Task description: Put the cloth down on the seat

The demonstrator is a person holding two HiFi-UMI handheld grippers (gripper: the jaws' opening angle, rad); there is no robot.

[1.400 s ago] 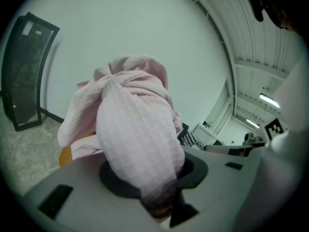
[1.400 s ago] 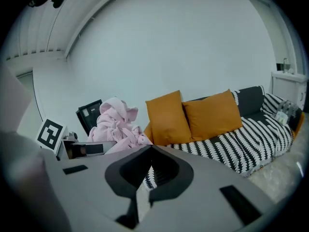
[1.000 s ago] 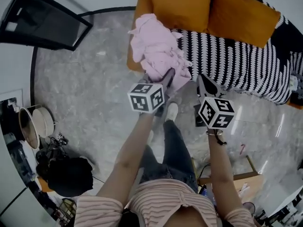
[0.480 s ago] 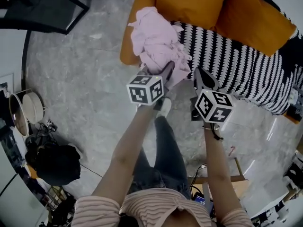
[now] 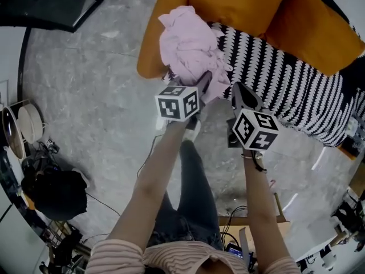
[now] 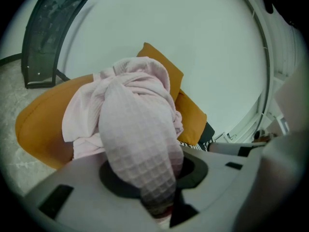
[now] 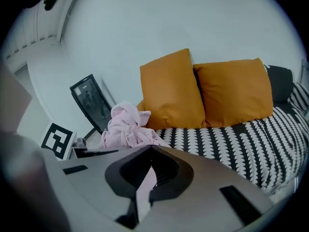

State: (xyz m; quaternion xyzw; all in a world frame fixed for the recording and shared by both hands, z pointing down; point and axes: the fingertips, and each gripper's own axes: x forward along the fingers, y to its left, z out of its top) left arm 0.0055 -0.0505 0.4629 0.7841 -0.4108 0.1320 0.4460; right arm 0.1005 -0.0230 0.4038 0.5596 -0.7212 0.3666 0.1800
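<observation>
Left claw: clamped on the pink cloth. We see a waffle-weave fold pinched right between its jaws, with the rest bunched up past the tips.
Cloth: carried, not laid out. The wad sits just ahead of the left claw, standing up off its jaws. We can't tell whether the far folds touch anything.
Seat: the sofa seat, with a black-and-white cover, lies ahead and to the right of the left claw. The orange armrest is ahead-left, below the wad, and the orange cushions are further ahead.
Right claw: jaws together with nothing between them, just right of the left claw. The cloth is ahead-left of it.
Stage: we judge the cloth is at the sofa's end and not lying on the seat.
Risk, drop spot: if we let go here, the wad could land on the armrest or the front edge and slide to the floor, because it hangs over the sofa's end, not mid-seat.
Risk, snag: the weave may catch on the jaws as they part and drag the cloth back off.
</observation>
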